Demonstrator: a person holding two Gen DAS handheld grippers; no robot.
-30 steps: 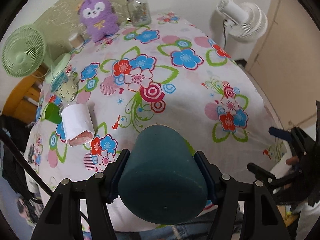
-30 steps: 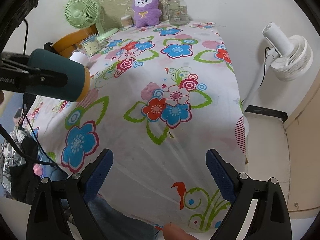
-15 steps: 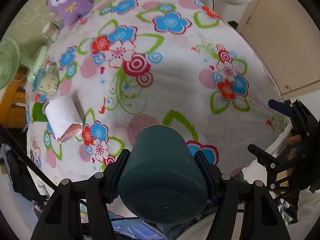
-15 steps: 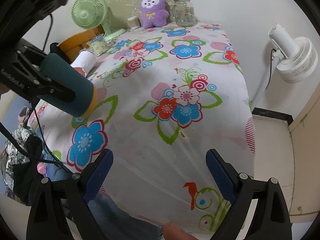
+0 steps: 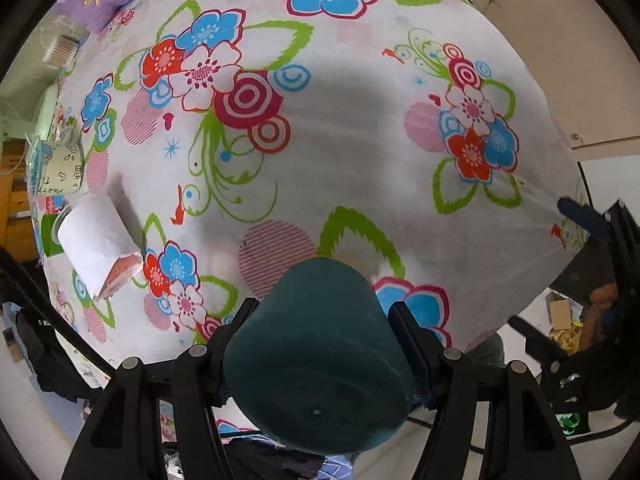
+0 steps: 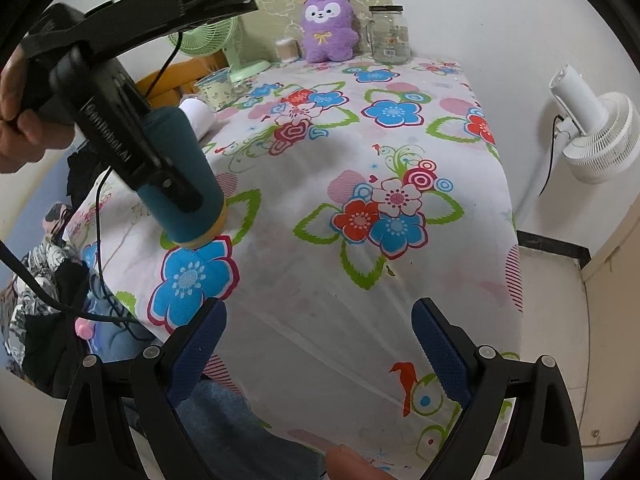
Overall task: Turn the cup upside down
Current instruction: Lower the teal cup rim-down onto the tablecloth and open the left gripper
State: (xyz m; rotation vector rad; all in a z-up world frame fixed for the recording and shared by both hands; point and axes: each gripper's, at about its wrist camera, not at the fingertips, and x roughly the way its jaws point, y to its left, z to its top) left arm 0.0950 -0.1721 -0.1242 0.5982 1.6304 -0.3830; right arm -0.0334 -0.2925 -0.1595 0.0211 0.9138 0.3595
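Note:
A dark teal cup (image 5: 320, 356) with a yellow rim is held in my left gripper (image 5: 322, 320), which is shut on its sides. In the right wrist view the cup (image 6: 182, 184) is tilted mouth-down, its rim at or just above the flowered tablecloth (image 6: 360, 184) near the table's left front; contact cannot be told. The left gripper (image 6: 160, 160) points steeply down. My right gripper (image 6: 316, 344) is open and empty over the table's front edge.
A white roll (image 5: 98, 248) lies at the left. A printed cup (image 6: 216, 88), green fan (image 6: 212, 40), purple plush (image 6: 328, 24) and glass jar (image 6: 388, 34) stand at the back. A white fan (image 6: 596, 136) stands off the table's right side.
My left gripper has tipped the cup from lying sideways to mouth-down and lowered it toward the cloth. The right gripper has stayed put, open.

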